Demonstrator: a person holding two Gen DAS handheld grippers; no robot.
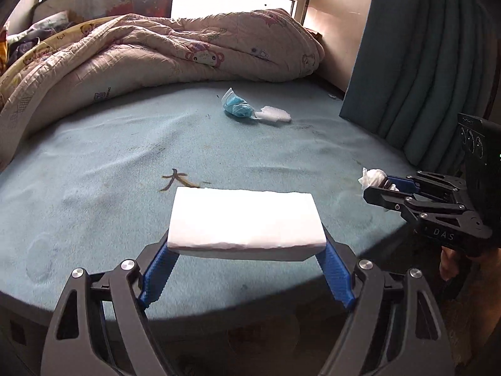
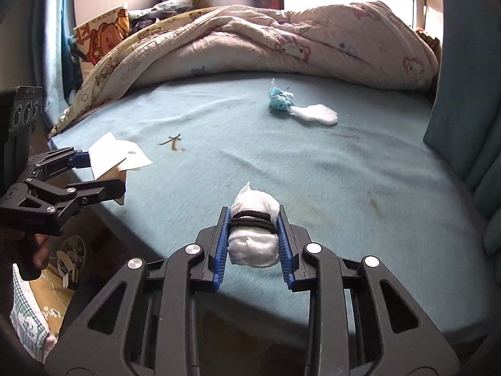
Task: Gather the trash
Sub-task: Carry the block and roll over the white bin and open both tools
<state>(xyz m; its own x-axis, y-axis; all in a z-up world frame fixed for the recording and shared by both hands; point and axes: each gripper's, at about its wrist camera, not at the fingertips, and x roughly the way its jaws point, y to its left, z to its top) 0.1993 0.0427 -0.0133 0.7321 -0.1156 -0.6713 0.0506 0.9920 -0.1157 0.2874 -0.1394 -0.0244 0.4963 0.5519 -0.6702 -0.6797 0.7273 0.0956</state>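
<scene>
Left hand-held gripper (image 1: 247, 250) grasps one white foam block (image 1: 245, 219), long axis crosswise between the pads, over the bed (image 1: 94, 163) edge. Right hand-held gripper (image 2: 253, 244) clenched on one tissue wad (image 2: 254, 238), pointing forward. One blue mask (image 1: 236, 106) and one foam scrap (image 1: 274, 115) lie mid-bed, open sheet around.

- Bed sheet (image 1: 94, 163): pale teal, with brownish stains.
- Quilt (image 1: 156, 47), behind the sheet: pinkish cream, cartoon animal print.
- Crumpled mask (image 1: 236, 106) on the sheet: light blue.
- Foam block (image 1: 247, 219): white.
- Tissue wad (image 2: 253, 235): white, banded black.
- Gripper pads (image 2: 220, 250): blue.
- Curtain (image 1: 422, 62), beside the sheet: dark teal.
</scene>
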